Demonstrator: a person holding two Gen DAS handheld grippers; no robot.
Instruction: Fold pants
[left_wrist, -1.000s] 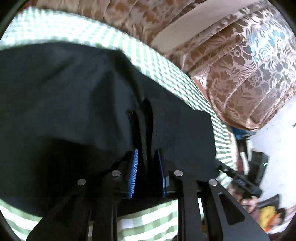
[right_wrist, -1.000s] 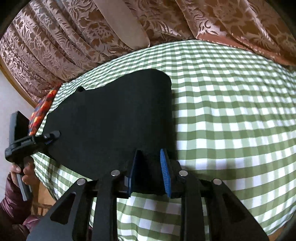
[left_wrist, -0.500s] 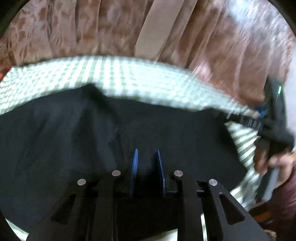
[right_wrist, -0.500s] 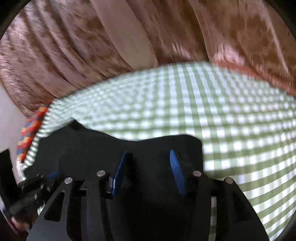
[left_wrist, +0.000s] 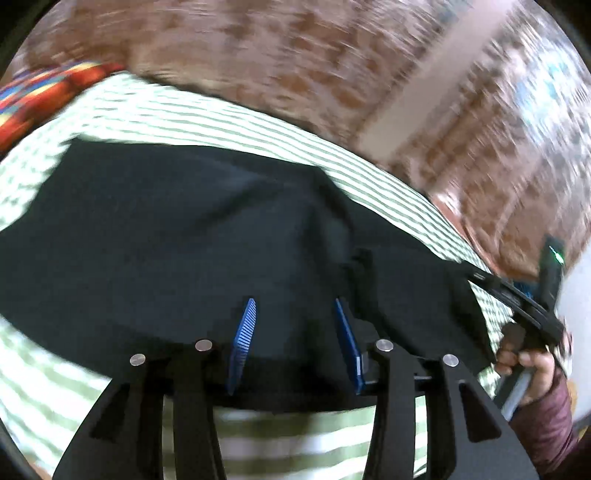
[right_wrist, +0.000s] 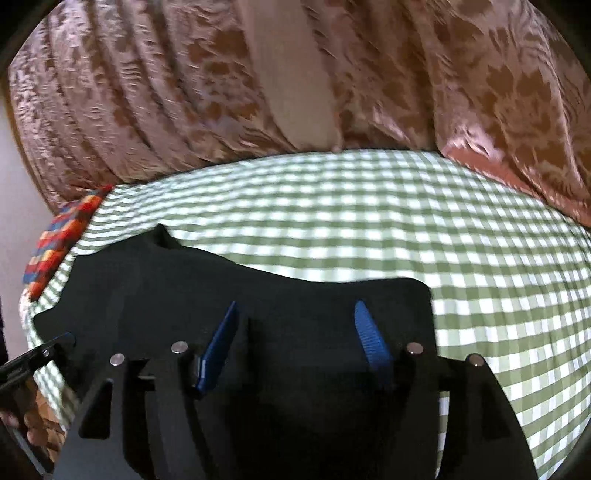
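The black pants (left_wrist: 192, 236) lie folded on the green checked cloth (left_wrist: 229, 122); they also show in the right wrist view (right_wrist: 207, 291). My left gripper (left_wrist: 295, 314) is open just above the near edge of the pants, nothing between its blue pads. My right gripper (right_wrist: 295, 314) is open wide over the pants' right end, empty. The right gripper's body (left_wrist: 524, 306) shows at the pants' right edge in the left wrist view. The left gripper's tip (right_wrist: 40, 354) shows at the left in the right wrist view.
Brown patterned curtains (right_wrist: 184, 92) hang behind the table. A multicoloured cloth (right_wrist: 59, 236) lies at the far left corner, also in the left wrist view (left_wrist: 40, 96). The checked cloth (right_wrist: 461, 240) stretches bare to the right of the pants.
Both grippers have let go of the pants and opened. The folded edge now lies flat on the cloth. Both cameras have tilted up and drawn back towards the near edge.
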